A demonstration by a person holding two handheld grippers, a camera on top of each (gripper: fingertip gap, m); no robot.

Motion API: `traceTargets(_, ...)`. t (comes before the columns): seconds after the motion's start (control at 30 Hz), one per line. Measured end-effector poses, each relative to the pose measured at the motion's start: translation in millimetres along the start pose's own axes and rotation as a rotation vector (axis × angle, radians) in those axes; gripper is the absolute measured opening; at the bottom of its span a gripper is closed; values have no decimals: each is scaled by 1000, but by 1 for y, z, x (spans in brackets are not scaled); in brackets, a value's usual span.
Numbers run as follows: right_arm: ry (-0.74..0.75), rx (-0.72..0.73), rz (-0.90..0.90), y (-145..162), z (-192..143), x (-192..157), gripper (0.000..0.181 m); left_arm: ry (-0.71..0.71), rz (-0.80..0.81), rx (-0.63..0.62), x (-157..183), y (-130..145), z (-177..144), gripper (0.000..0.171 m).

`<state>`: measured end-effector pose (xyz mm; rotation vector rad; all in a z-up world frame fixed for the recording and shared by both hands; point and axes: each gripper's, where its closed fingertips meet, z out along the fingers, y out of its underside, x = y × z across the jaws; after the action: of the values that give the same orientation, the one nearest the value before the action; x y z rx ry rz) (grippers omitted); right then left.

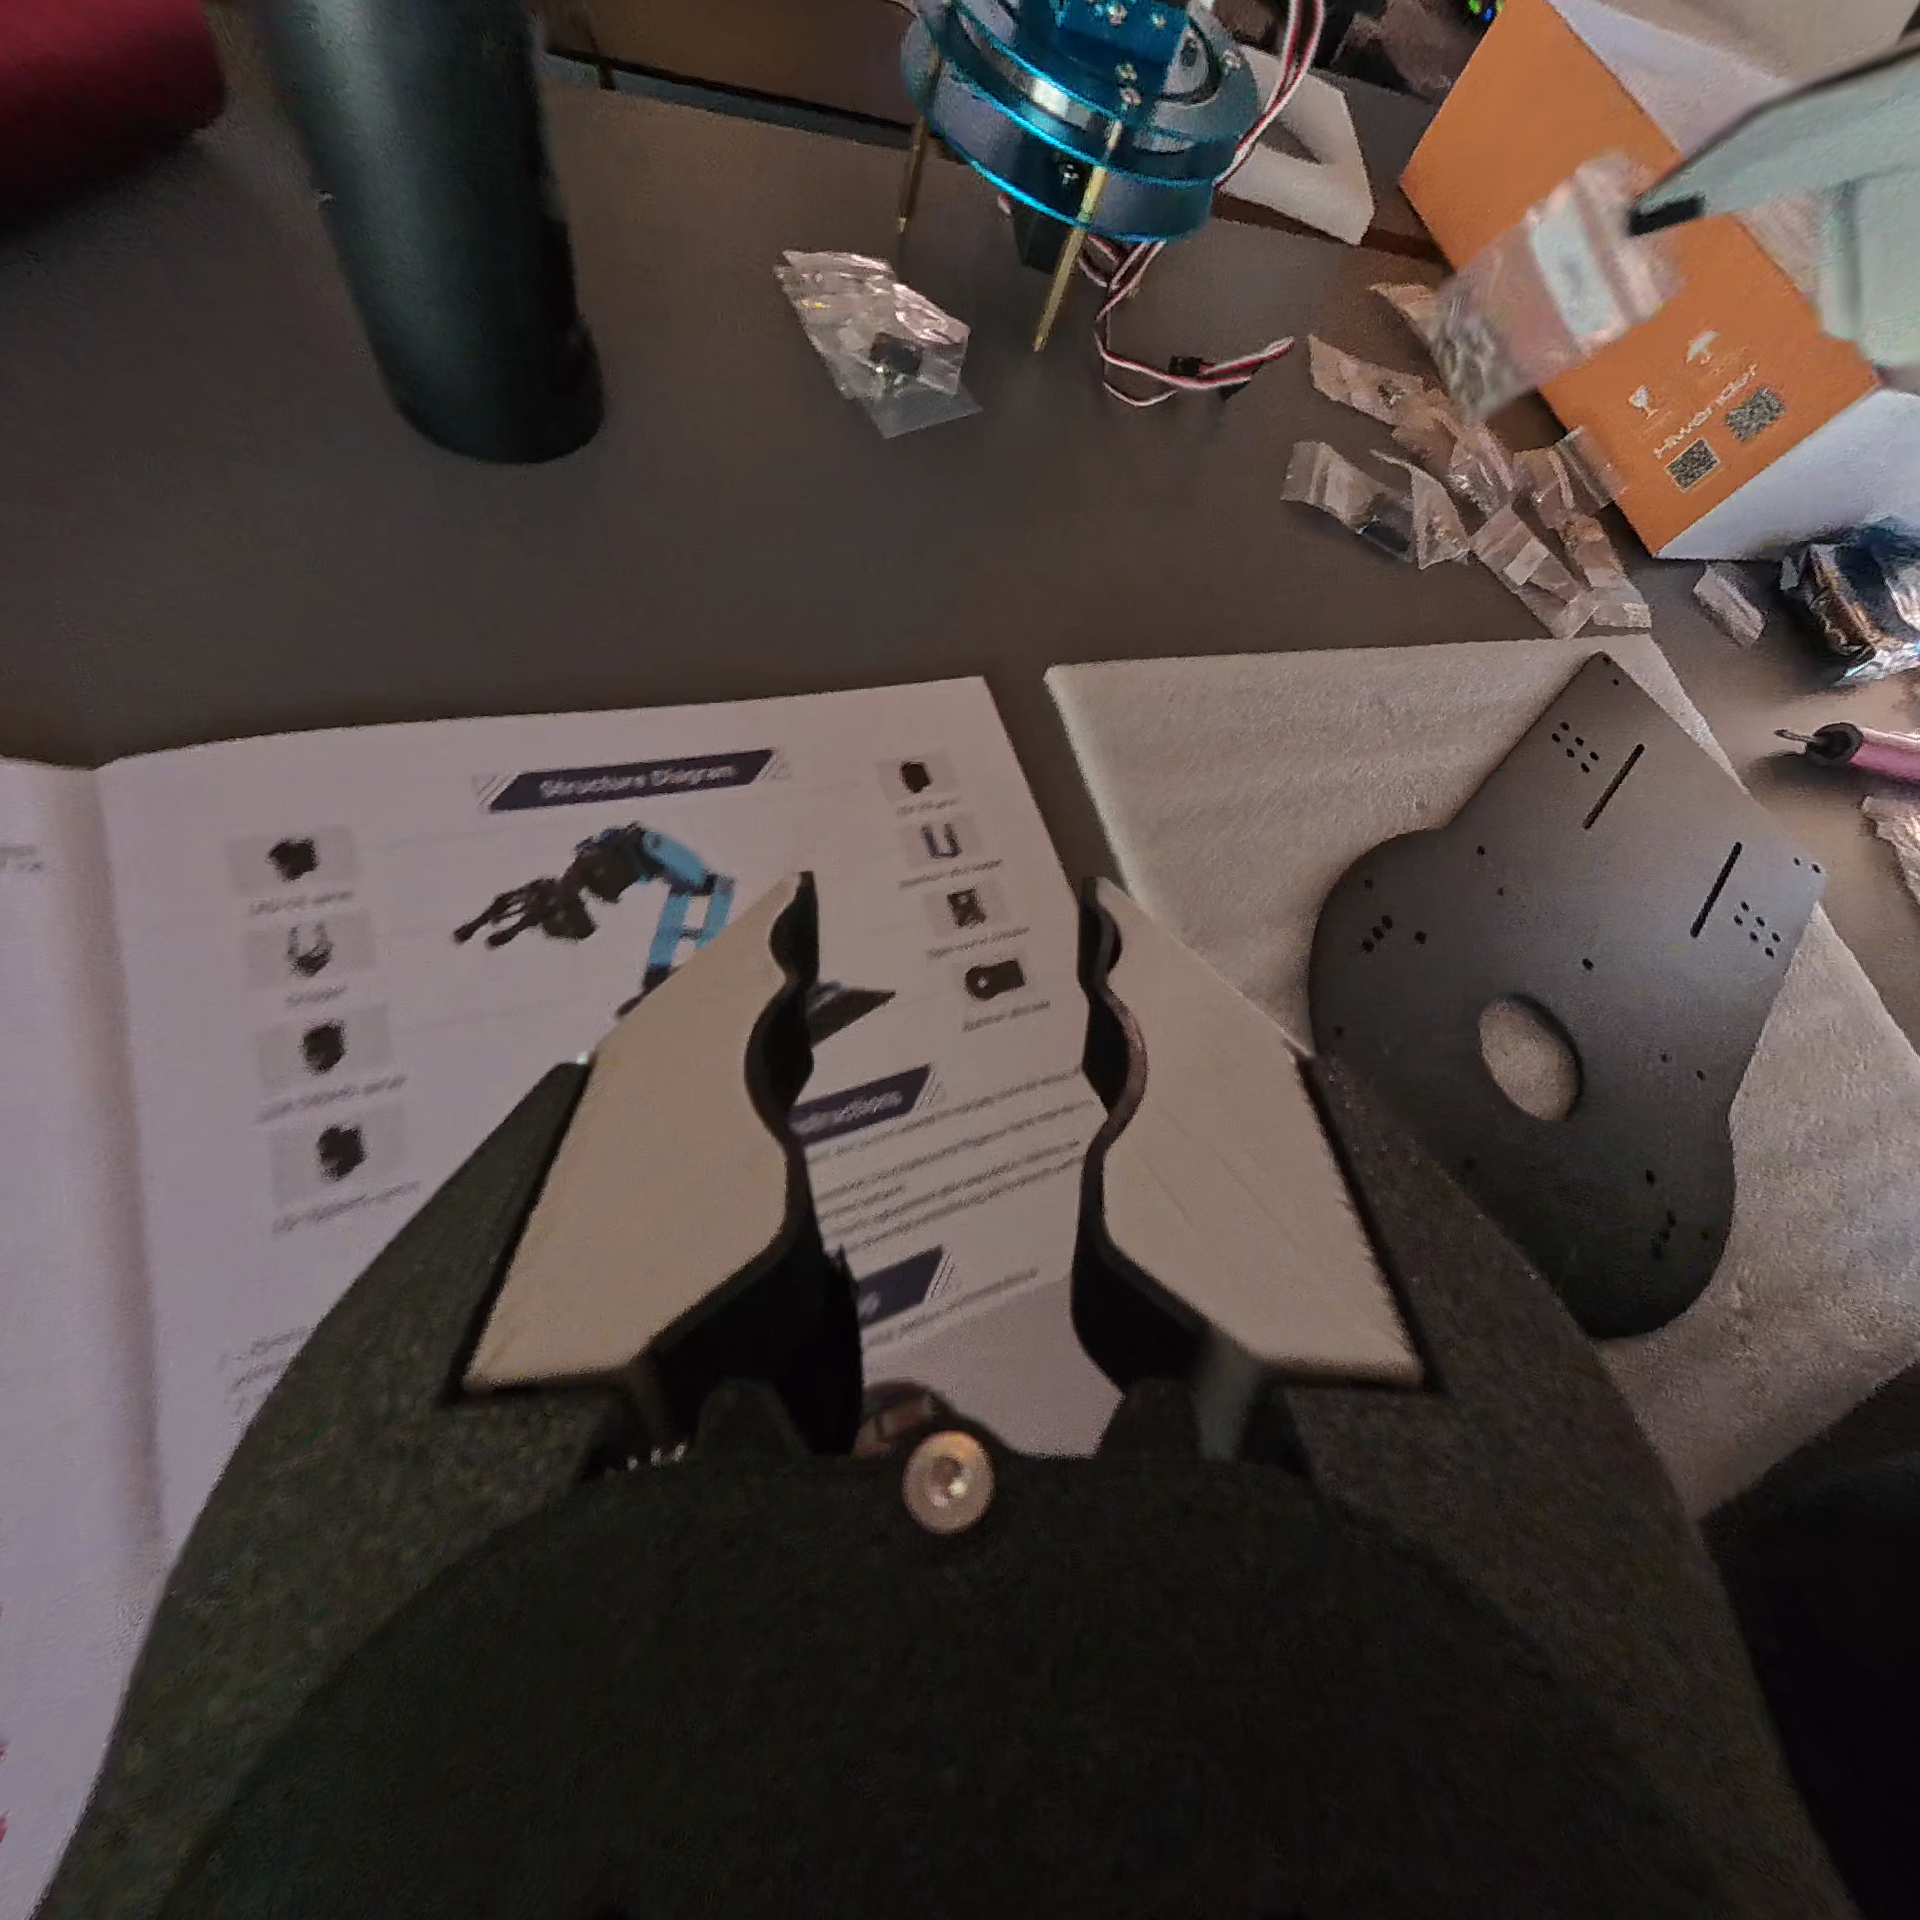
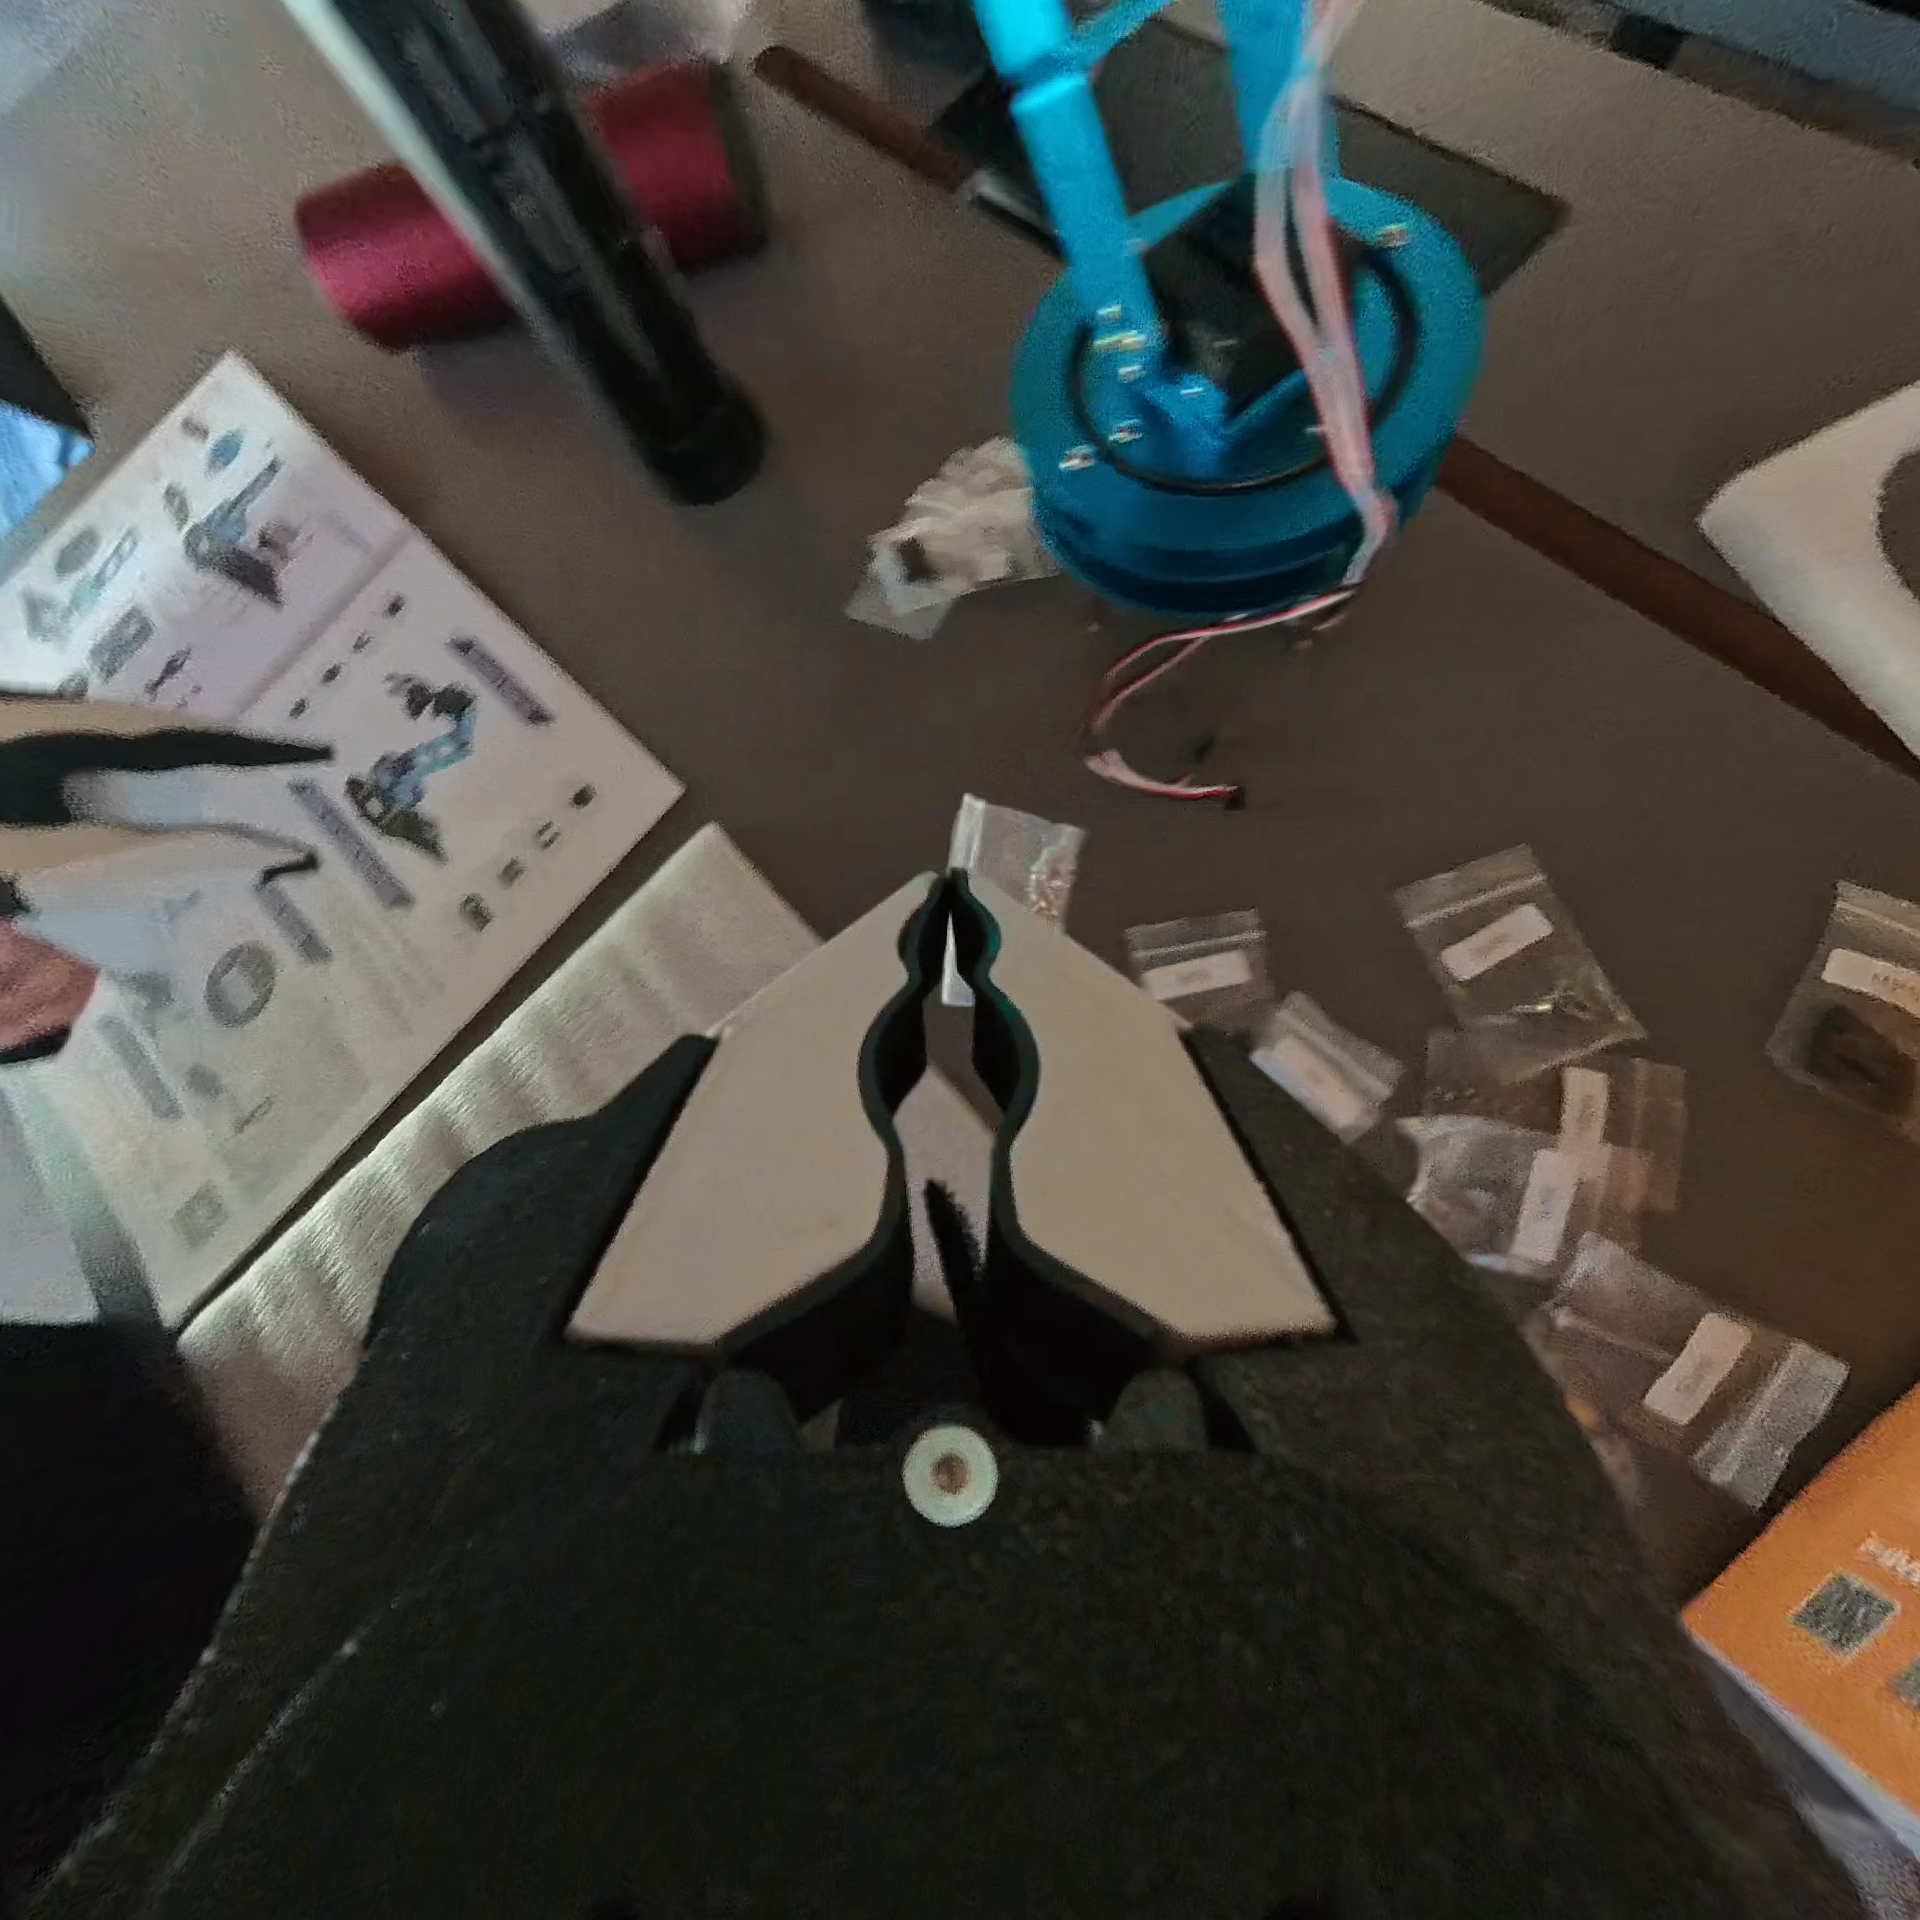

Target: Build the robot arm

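Note:
My right gripper (image 2: pixel 951 883) is shut on the edge of a small clear plastic bag (image 2: pixel 1023 857) with small hardware in it. In the left wrist view that bag (image 1: pixel 1527 291) hangs from the right gripper's fingers (image 1: pixel 1766 156), lifted above the table. My left gripper (image 1: pixel 945 894) is open and empty, hovering over an open instruction booklet (image 1: pixel 520 935). The booklet also shows in the right wrist view (image 2: pixel 343 727).
A black perforated plate (image 1: pixel 1558 1039) lies on a white foam sheet (image 1: pixel 1247 779). Several small bags (image 2: pixel 1507 1091) are scattered beside an orange box (image 1: pixel 1662 312). A blue round base with wires (image 2: pixel 1236 416) and a dark cylinder (image 1: pixel 447 208) stand farther back. A pink-handled tool (image 1: pixel 1860 743) lies at the right. My right fingertips sit around 25 centimeters from my left ones.

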<state>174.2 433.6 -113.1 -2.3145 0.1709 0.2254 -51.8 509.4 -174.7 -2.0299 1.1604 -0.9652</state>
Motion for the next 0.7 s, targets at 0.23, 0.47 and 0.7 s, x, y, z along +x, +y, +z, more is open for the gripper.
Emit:
traceTargets(0.23, -14, -106, -49, 35, -5, -79, 0, -163, -9, 85, -69, 12, -74, 49)
traceTargets(0.47, -104, -149, -7, 43, 21, -136, 0, -334, -99, 147, -157, 35, -159, 50)
traceTargets(0.7, -289, -94, 54, 14, 45, -204, 0, -338, -106, 164, -185, 48, -183, 50)
